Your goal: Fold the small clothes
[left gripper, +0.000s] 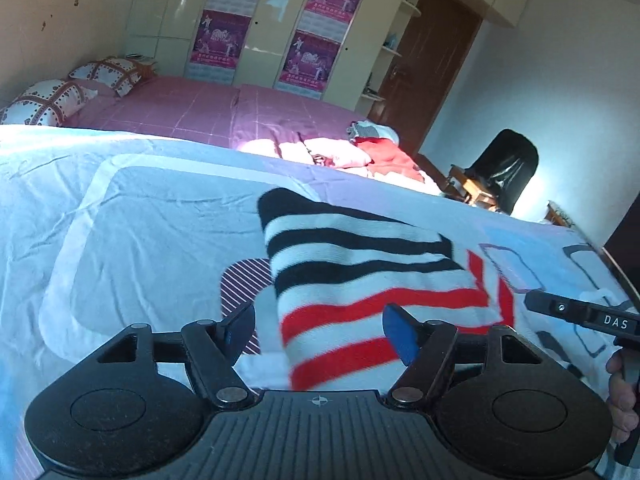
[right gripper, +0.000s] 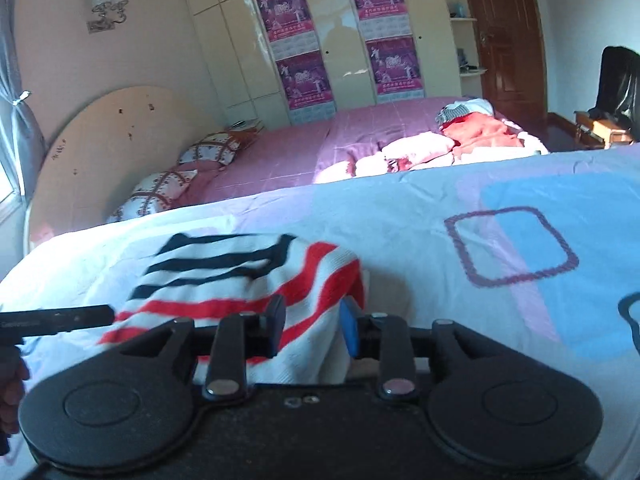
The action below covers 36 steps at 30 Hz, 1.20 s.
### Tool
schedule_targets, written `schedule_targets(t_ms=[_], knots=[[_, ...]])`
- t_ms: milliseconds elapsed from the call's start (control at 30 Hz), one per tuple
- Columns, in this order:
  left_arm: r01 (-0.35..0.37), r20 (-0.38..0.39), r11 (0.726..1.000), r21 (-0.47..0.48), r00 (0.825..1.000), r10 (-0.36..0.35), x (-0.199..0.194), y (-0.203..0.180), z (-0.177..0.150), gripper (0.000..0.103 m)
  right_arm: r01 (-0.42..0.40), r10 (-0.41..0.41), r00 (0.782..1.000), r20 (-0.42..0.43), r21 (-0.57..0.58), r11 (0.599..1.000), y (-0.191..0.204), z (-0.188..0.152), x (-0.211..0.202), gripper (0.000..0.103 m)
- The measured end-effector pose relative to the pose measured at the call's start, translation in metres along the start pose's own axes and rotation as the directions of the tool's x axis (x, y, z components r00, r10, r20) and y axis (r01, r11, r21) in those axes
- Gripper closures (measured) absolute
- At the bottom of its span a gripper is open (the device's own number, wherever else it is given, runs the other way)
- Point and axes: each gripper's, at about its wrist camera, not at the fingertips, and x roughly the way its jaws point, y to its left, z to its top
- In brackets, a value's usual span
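Striped knit garment (left gripper: 372, 280), white with black and red bands: one, on patterned bedsheet (left gripper: 140, 220). Left tool (left gripper: 318, 330) spread; right tool (right gripper: 312, 326) pinching its edge.

bare bedspread (right gripper: 520, 208) right of striped garment (right gripper: 248, 276), clothes heap (right gripper: 460, 140) beyond

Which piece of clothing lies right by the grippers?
The striped knit garment, white with black and red stripes. The red and pink clothes sit heaped far away on the pink bed.

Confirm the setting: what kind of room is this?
A bedroom, most likely in a home: a bed with pillows, a tall wardrobe hung with posters, and a wooden door.
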Motion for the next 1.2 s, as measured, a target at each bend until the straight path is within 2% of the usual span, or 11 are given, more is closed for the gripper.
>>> schedule_targets(t_ms=[100, 167, 233, 433, 567, 633, 800, 900, 967, 1033, 1200], knots=[[0.01, -0.012, 1.0, 0.028, 1.0, -0.009, -0.009, -0.017, -0.017, 0.033, -0.007, 0.007, 1.0, 0.023, -0.039, 0.999, 0.017, -0.015, -0.024, 0.081], [-0.043, -0.047, 0.995, 0.091, 0.998, 0.048, -0.002, -0.024, -0.029, 0.033, 0.075, -0.078, 0.997, -0.016, -0.133, 0.988, 0.029, -0.027, -0.02, 0.091], [-0.032, -0.047, 0.996, 0.082, 0.998, 0.036, -0.001, -0.022, -0.034, 0.032, 0.145, -0.159, 0.985, -0.061, -0.182, 0.972, 0.026, -0.041, -0.005, 0.091], [-0.02, -0.019, 0.999, 0.05, 1.0, 0.021, -0.045, -0.016, -0.036, 0.032, 0.073, -0.073, 0.997, -0.005, -0.006, 0.997, 0.015, -0.027, -0.048, 0.089], [-0.027, -0.058, 0.998, 0.053, 0.998, 0.03, -0.055, -0.008, -0.055, 0.032, 0.002, 0.008, 0.994, -0.108, 0.092, 0.996, 0.008, -0.04, -0.056, 0.073], [-0.022, -0.088, 1.0, 0.022, 0.996, 0.024, -0.052, -0.001, -0.066, 0.032, -0.024, 0.044, 0.989, -0.142, 0.134, 0.991, 0.008, -0.052, -0.05, 0.091], [-0.04, -0.087, 0.999, 0.035, 0.995, 0.043, -0.057, 0.0, -0.075, 0.032, -0.032, 0.053, 0.994, -0.101, 0.193, 0.981, 0.008, -0.064, -0.058, 0.095], [-0.042, -0.094, 0.998, 0.04, 0.995, 0.046, -0.055, 0.001, -0.081, 0.032, 0.006, 0.02, 0.988, -0.15, 0.174, 0.985, 0.001, -0.081, -0.043, 0.097], [-0.049, -0.095, 0.998, 0.033, 0.994, 0.052, -0.059, 0.001, -0.081, 0.032, 0.005, 0.026, 0.987, -0.159, 0.194, 0.981, 0.001, -0.078, -0.047, 0.093], [-0.058, -0.093, 0.997, 0.045, 0.994, 0.062, -0.063, -0.001, -0.082, 0.032, 0.014, 0.014, 0.991, -0.134, 0.202, 0.979, 0.005, -0.072, -0.057, 0.077], [-0.08, -0.088, 0.994, 0.07, 0.992, 0.086, -0.071, -0.007, -0.081, 0.032, -0.015, 0.033, 0.996, -0.082, 0.205, 0.979, 0.007, -0.068, -0.073, 0.072]])
